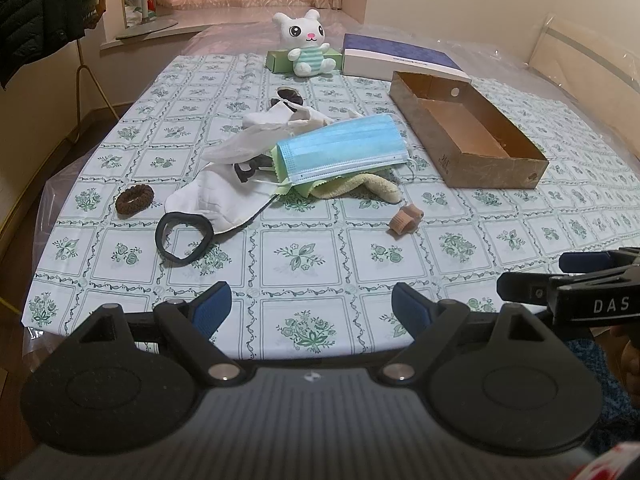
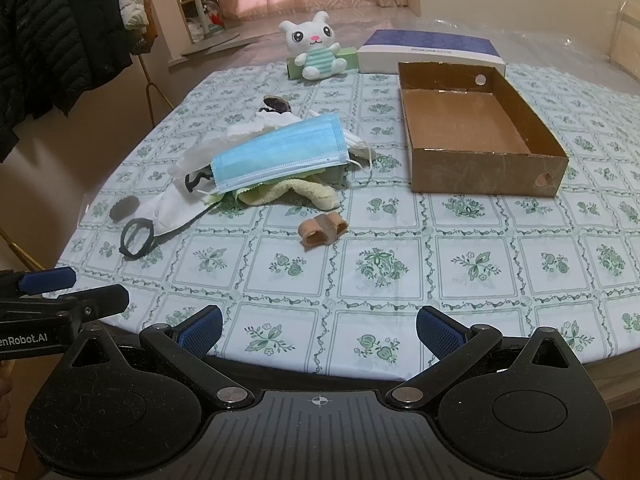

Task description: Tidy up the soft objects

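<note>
Lying in a loose heap on the green-flowered tablecloth (image 1: 320, 248), just left of the open brown cardboard box (image 1: 472, 136), a pleated blue face mask (image 1: 340, 148) is seen in the left wrist view, draped over white cloth masks (image 1: 224, 196), a green wiping cloth (image 1: 288, 190) and a pale yellow terry band (image 1: 360, 188). A brown scrunchie (image 1: 134, 198) and a black elastic loop (image 1: 184, 236) are seen left of the heap. The left gripper (image 1: 310, 312) is held spread wide, nothing between its blue pads.

In the right wrist view the box (image 2: 480, 172) is shown empty, a tan two-ring piece (image 2: 322, 232) near its front-left corner. The right gripper (image 2: 318, 330) is likewise held wide apart and empty.
</note>
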The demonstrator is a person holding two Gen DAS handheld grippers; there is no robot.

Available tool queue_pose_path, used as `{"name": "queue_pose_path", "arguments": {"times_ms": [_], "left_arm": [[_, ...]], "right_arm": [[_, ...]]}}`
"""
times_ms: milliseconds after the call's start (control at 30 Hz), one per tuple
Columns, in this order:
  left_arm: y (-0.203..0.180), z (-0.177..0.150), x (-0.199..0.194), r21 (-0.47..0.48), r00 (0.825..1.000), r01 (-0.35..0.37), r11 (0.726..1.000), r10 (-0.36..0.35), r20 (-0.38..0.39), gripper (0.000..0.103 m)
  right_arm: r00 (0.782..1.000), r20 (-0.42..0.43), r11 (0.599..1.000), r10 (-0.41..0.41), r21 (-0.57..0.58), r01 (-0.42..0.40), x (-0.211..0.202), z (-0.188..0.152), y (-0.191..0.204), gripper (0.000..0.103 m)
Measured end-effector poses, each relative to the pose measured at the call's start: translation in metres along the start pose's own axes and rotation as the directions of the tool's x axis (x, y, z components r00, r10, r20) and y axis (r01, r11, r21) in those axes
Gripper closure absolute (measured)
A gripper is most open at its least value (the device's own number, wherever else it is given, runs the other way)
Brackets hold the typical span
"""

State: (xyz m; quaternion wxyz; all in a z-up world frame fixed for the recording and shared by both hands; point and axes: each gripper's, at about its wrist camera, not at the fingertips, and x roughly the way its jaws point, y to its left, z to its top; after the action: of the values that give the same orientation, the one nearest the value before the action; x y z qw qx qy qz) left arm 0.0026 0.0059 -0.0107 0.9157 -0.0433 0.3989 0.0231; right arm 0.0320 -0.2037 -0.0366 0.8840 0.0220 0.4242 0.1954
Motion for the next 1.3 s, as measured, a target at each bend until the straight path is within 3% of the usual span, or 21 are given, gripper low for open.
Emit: {"name": "queue_pose_path", "arguments": {"times_ms": [867, 1300], "left_arm": [[0.002, 0.001, 0.012, 0.001, 1.000, -0.007, 1.000, 0.007, -0.016, 0.017], [0.027, 0.008, 0.035, -0.027, 0.996, -0.083, 0.996, 0.083, -0.024, 0.017]], "right_arm": [[1.000, -0.009, 1.000, 0.002, 0.003, -0.002, 0.010, 0.005, -0.005, 0.000], [0.995, 0.058, 0.997, 0.081, 0.009, -0.082, 0.036, 0.018, -0.015, 0.000]]}}
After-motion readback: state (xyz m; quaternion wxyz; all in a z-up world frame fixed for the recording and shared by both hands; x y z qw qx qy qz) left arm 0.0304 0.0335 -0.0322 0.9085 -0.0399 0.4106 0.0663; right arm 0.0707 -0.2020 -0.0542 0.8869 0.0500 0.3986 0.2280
